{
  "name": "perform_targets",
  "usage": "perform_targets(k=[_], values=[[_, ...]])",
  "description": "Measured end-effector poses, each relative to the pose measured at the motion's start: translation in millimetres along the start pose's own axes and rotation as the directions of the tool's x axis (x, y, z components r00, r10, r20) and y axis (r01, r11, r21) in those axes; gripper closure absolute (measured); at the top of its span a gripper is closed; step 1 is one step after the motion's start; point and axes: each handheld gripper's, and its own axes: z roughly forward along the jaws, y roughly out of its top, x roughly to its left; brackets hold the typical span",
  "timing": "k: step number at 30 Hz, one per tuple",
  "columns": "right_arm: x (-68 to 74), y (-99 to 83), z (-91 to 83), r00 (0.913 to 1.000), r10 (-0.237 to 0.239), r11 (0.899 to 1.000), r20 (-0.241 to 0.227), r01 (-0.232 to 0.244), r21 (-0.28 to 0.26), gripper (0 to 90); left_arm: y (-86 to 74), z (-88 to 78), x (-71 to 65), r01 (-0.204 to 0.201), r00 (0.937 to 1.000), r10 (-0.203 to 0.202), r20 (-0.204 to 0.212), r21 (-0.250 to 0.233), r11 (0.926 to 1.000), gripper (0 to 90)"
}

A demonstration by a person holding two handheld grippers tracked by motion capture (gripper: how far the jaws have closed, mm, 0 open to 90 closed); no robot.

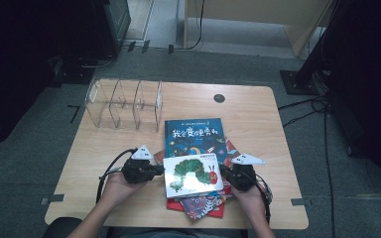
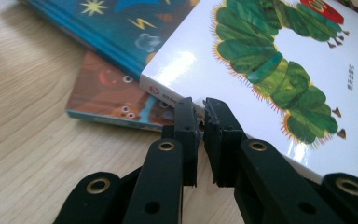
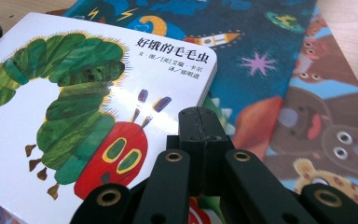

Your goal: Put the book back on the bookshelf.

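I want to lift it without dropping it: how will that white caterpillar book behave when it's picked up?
The caterpillar book looks thick-edged, so probably stiff, not floppy. Its cover shows glare, so it may slip between pads. It lies on an uneven book pile and might slide if pushed.

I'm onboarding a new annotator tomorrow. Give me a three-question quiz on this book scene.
1. True or false: the caterpillar book lies on top of the other books.
2. Which stands at the table's far left? A) a clear plastic rack B) a red bucket C) a lamp
3. Fill in: the left gripper and the right gripper sit at opposite ____ of the caterpillar book.

Key: 1 true. 2 A. 3 edges; the right gripper's jaws are shut with nothing between them, the left's nearly so, tips at the book's edge.
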Motion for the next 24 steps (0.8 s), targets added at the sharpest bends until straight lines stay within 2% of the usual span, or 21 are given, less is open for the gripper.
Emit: perform_targets(k=[1,10,16,24], values=[[2.6,2.8,3.5,0.9999,-0.01,1.0,0.002,0.01,0.002,90.0,-1.4,-1.8,2.6,0.017,0.9998,-0.017,-0.005,-0.004,0.9998,84.8],[5.9,14.3,16.8,0.9996,-0.028,1.0,-0.006,0.028,0.007,90.0,-7.9,-9.2,3.6,0.055,0.998,-0.056,-0.029,-0.03,0.998,87.0],[10.4,24.9,29.3,0.998,-0.062,0.998,-0.013,0.062,0.01,90.0,-13.7,-16.2,5.1,0.09,0.9949,-0.092,-0.042,-0.049,0.9947,86.9],[9.8,33.2,39.0,0.9966,-0.078,0.997,-0.025,0.078,0.008,90.0,-18.5,-19.9,3.5,0.107,0.992,-0.111,-0.061,-0.057,0.9926,85.8]])
